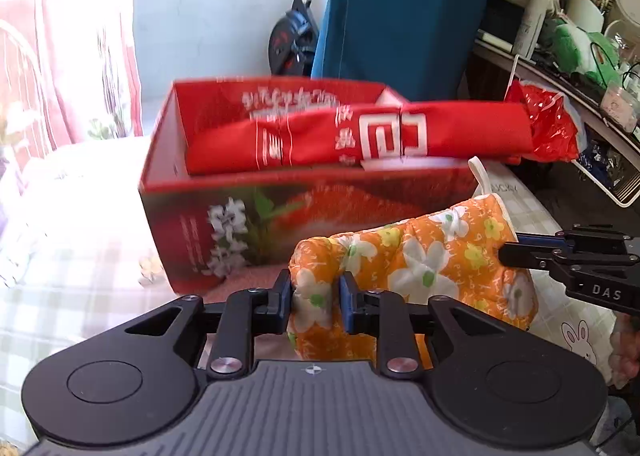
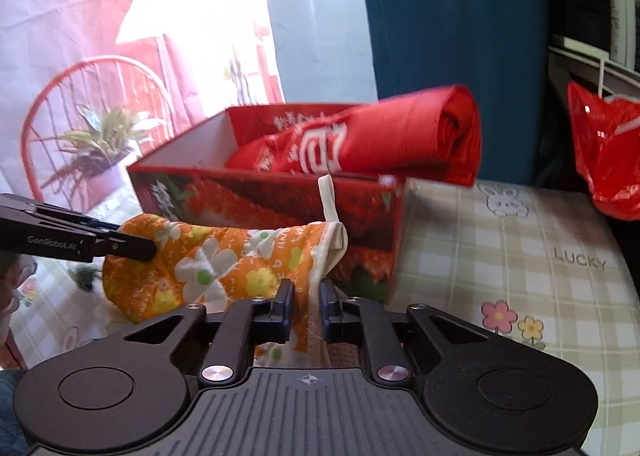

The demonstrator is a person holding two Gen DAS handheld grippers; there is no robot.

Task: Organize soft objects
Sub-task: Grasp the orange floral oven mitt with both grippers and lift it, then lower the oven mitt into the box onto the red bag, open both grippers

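Observation:
An orange flowered oven mitt [image 1: 424, 256] is held up in front of a red printed box [image 1: 240, 192] on the checked tablecloth. My left gripper [image 1: 315, 288] is shut on the mitt's fingertip end, with its pads squeezing the padded fabric. My right gripper [image 2: 307, 296] is shut on the mitt's white-trimmed cuff edge, and in the left wrist view its fingers [image 1: 520, 252] reach in from the right. The mitt [image 2: 224, 260] stretches between both grippers, its hanging loop pointing up. A rolled red cloth [image 1: 360, 140] with white characters lies in the box [image 2: 280, 208] and sticks out past its right end.
A red plastic bag [image 2: 608, 152] hangs at the right beside a cluttered shelf [image 1: 580, 68]. A blue curtain [image 1: 400, 8] hangs behind the box. An exercise bike [image 1: 292, 40] stands beyond. A red wire chair with a potted plant [image 2: 92, 144] is at the left.

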